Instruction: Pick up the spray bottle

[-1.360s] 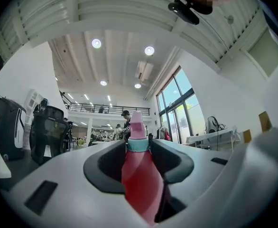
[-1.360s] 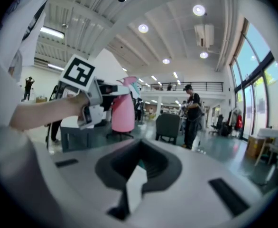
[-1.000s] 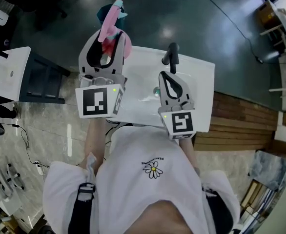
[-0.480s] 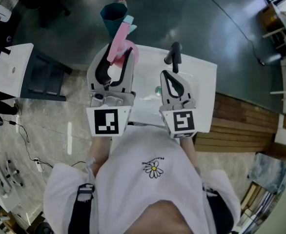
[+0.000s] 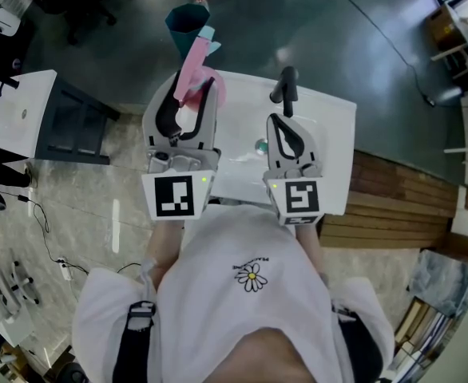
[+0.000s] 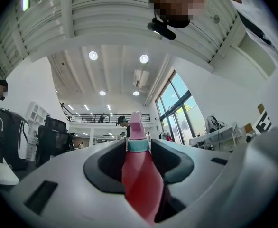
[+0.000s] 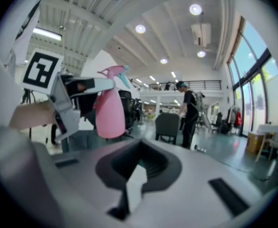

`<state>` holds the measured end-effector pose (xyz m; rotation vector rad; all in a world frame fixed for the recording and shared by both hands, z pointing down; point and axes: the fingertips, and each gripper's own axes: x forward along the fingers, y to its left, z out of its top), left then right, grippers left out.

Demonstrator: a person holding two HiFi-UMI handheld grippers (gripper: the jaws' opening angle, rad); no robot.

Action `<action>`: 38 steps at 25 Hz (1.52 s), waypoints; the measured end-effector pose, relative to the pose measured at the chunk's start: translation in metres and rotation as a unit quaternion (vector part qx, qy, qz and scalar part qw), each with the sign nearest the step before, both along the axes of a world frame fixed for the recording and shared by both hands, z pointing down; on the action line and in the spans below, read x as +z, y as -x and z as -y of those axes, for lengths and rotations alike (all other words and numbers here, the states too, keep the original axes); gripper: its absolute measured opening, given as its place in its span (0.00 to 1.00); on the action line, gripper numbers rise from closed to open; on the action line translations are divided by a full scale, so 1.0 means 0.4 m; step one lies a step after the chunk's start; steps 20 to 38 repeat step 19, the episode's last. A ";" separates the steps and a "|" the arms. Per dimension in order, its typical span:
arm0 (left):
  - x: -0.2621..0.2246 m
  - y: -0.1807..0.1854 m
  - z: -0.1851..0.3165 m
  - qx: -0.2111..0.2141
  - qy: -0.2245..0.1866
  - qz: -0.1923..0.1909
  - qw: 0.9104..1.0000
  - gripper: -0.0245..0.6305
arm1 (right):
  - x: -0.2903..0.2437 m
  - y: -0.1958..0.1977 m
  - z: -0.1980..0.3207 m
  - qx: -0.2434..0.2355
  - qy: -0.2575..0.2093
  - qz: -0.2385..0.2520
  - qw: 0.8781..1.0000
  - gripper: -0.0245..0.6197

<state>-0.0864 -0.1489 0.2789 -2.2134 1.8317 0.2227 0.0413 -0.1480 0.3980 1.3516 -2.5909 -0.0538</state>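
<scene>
The pink spray bottle (image 5: 192,72) with a pale blue trigger head hangs in the air over the left end of the white sink top (image 5: 330,126). My left gripper (image 5: 194,88) is shut on its body. In the left gripper view the bottle (image 6: 138,177) fills the gap between the jaws, nozzle end pointing away. My right gripper (image 5: 278,119) hovers to its right over the basin, shut with nothing in it. From the right gripper view (image 7: 141,146) the bottle (image 7: 109,113) shows held up at the left by the left gripper (image 7: 89,87).
A black faucet (image 5: 284,86) stands at the sink's far edge, just beyond the right gripper. A green drain (image 5: 259,144) lies in the basin. A teal bin (image 5: 184,22) sits on the floor beyond. A white desk (image 5: 18,118) stands at left, wooden boards (image 5: 394,198) at right.
My left gripper has shifted a little to the right with the bottle still held in it, mostly in the first half second. The right gripper has stayed put.
</scene>
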 end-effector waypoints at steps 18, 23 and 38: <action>0.023 -0.007 -0.020 -0.004 0.022 -0.005 1.000 0.30 | -0.157 -0.034 -0.038 0.025 -0.048 0.056 0.997 0.08; 0.022 -0.010 -0.022 -0.003 0.022 -0.005 1.000 0.30 | -0.167 -0.040 -0.041 0.027 -0.052 0.057 0.997 0.08; 0.022 -0.010 -0.022 -0.003 0.022 -0.005 1.000 0.30 | -0.167 -0.040 -0.041 0.027 -0.052 0.057 0.997 0.08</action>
